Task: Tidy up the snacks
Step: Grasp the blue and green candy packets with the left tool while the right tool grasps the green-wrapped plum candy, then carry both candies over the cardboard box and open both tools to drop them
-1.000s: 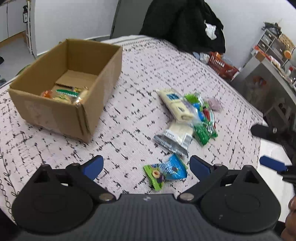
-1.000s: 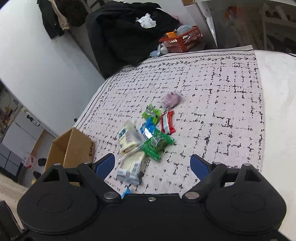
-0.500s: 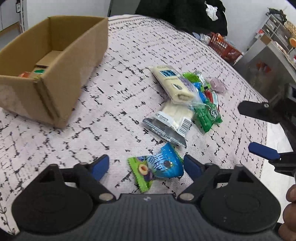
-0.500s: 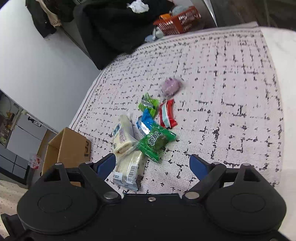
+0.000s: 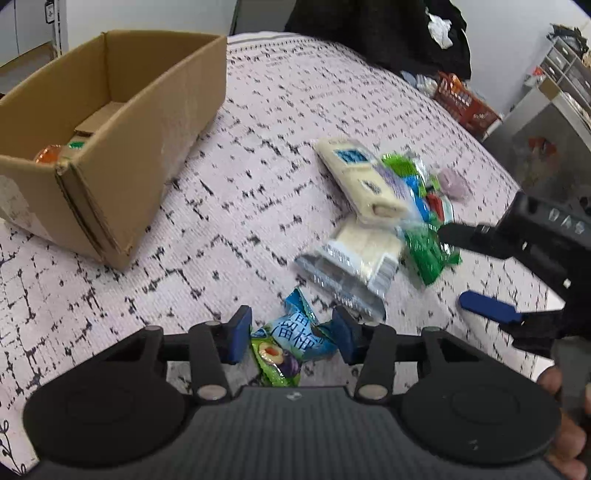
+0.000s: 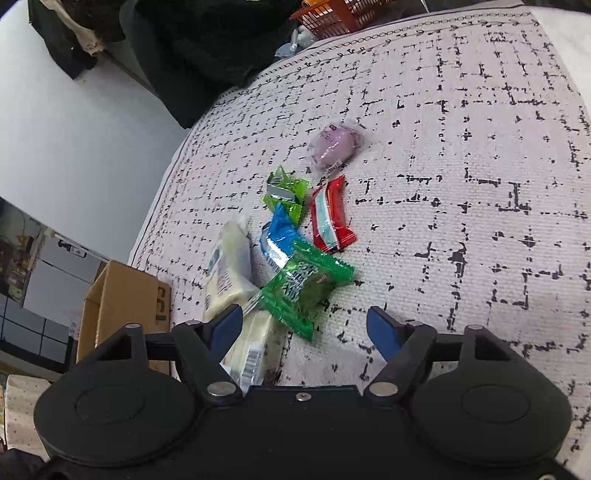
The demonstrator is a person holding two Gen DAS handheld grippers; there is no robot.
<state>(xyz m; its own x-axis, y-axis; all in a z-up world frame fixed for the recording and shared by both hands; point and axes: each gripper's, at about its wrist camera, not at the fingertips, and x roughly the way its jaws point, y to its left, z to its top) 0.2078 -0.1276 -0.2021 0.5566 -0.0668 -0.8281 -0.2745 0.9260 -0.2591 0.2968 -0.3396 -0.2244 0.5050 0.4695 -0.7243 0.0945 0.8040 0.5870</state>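
My left gripper (image 5: 291,334) is shut on a blue and green snack packet (image 5: 291,341) lying on the patterned tablecloth (image 5: 240,206); both blue pads press its sides. An open cardboard box (image 5: 159,122) stands to the far left with a few snacks inside. A pile lies ahead: a cream packet (image 5: 354,181), a white packet (image 5: 354,258) and a green packet (image 6: 303,284). My right gripper (image 6: 304,326) hangs open just above that green packet, also seen as the right gripper (image 5: 472,275) from the left wrist. A red packet (image 6: 328,218), a blue one (image 6: 279,240) and a purple one (image 6: 332,146) lie beyond.
An orange basket (image 5: 463,103) and dark clothing (image 5: 369,29) sit past the table's far edge. A grey cabinet (image 5: 535,147) stands to the right. A light green packet (image 6: 286,192) lies in the pile. The box (image 6: 122,295) shows at the right wrist view's left.
My left gripper came down and forward onto the blue and green packet and its fingers narrowed onto it. My right gripper moved in closer over the green packet, staying open.
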